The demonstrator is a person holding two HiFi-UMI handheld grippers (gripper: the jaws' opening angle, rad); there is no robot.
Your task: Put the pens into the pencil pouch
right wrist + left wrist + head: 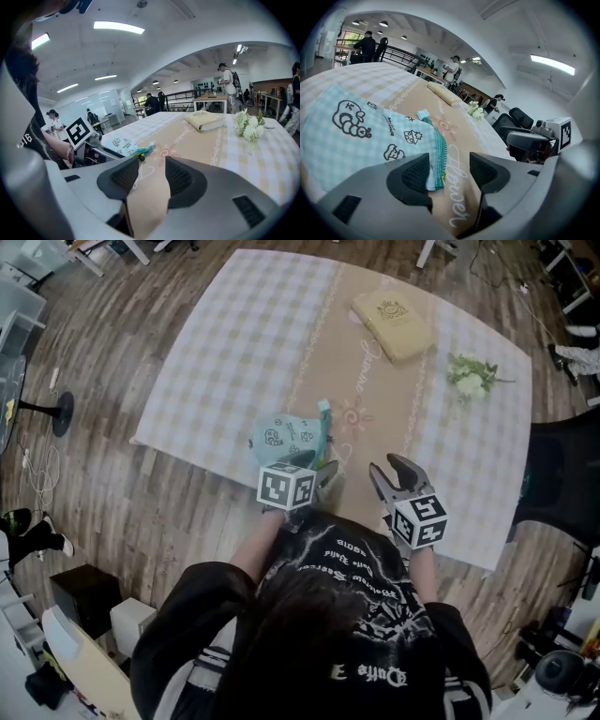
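The pale blue checked pencil pouch (286,435) with cartoon prints lies near the table's front edge, its teal zipper edge (438,154) turned to the right. My left gripper (327,472) stands open right at that edge. The zipper end lies between the jaws next to the left pad (415,174), and neither pad presses on it. My right gripper (392,471) is open a little to the right of the pouch, over the tan runner, with nothing between its pads (123,174). No pen lies loose in any view. Something small and dark (141,158) sits at the pouch's mouth; I cannot tell what it is.
A beige book (394,322) lies at the far middle of the checked tablecloth (234,343), and a sprig of white flowers (472,376) lies to its right. A black chair (553,474) stands off the table's right side. People stand in the background of both gripper views.
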